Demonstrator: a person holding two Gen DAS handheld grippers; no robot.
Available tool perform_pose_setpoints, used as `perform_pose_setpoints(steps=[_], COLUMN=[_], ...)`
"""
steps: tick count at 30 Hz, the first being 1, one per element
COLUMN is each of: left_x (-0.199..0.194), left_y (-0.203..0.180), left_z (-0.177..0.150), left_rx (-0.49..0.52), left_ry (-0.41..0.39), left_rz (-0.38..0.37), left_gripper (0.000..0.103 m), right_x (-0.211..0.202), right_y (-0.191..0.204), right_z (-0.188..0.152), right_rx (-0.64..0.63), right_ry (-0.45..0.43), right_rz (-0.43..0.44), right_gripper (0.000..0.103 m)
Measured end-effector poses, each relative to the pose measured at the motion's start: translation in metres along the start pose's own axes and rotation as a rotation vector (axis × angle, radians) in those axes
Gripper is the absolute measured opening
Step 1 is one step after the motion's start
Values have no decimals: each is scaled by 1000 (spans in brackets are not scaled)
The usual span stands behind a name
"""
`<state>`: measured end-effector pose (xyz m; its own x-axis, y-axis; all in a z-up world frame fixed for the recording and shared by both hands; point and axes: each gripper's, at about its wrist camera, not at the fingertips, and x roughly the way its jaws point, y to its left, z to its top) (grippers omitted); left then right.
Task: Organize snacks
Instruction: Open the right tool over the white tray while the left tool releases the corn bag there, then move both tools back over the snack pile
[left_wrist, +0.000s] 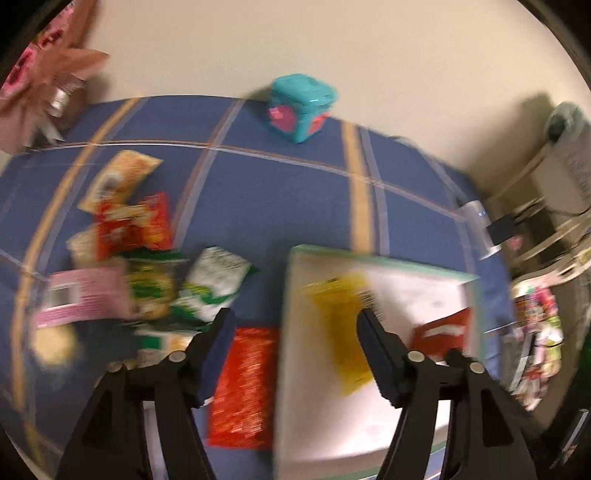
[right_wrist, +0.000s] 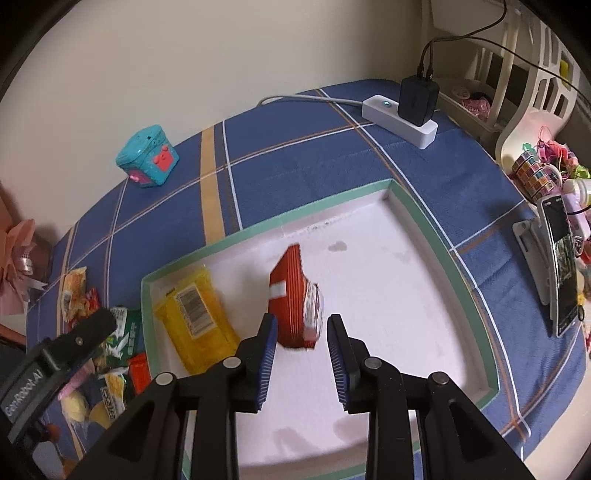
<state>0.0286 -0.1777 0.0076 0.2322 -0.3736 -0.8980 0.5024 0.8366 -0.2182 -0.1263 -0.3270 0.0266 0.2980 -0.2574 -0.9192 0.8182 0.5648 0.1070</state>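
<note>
Now both grippers gape empty: left gripper (left_wrist: 295, 325) over the tray's (right_wrist: 424, 221) edge, right gripper (right_wrist: 301, 325) just behind the red packet (right_wrist: 291, 295) beside the yellow packet (right_wrist: 195, 314) in the tray.

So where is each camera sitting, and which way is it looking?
Left wrist: on the left gripper, looking down past its open fingers at the snack pile and tray.
Right wrist: on the right gripper, looking down into the tray; the red packet lies beyond its fingers.
Both show the tray, yellow packet, teal box.
</note>
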Motion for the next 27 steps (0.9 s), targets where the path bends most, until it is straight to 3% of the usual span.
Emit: perform_pose_setpoints(steps=[2, 3, 6, 12, 21, 27], left_x=[-4, -6, -10, -18, -44, -71], left_y=[10, 17, 34, 45, 85, 121], left_z=[-5, -9, -20, -31, -44, -51], left_rx=[-11, -27, -65, 6, 10, -32], left_ry=[-1, -3, -14, -36, -38, -75], left_rz=[36, 48, 95, 205, 272, 321], left_gripper=[81, 83, 91, 100, 100, 100], right_x=[-1, -2, -2, -12, -24, -33], right_y=[1, 2, 5, 18, 65, 105], right_z=[-5, -8, -16, -31, -62, -81], right_rx=[0, 0, -15, -62, -197, -299], right_ry=[-1, 0, 17, 11, 29, 36], right_rz=[-1, -1, 1, -25, -11, 52], right_gripper=[69, 75, 81, 97, 101, 102])
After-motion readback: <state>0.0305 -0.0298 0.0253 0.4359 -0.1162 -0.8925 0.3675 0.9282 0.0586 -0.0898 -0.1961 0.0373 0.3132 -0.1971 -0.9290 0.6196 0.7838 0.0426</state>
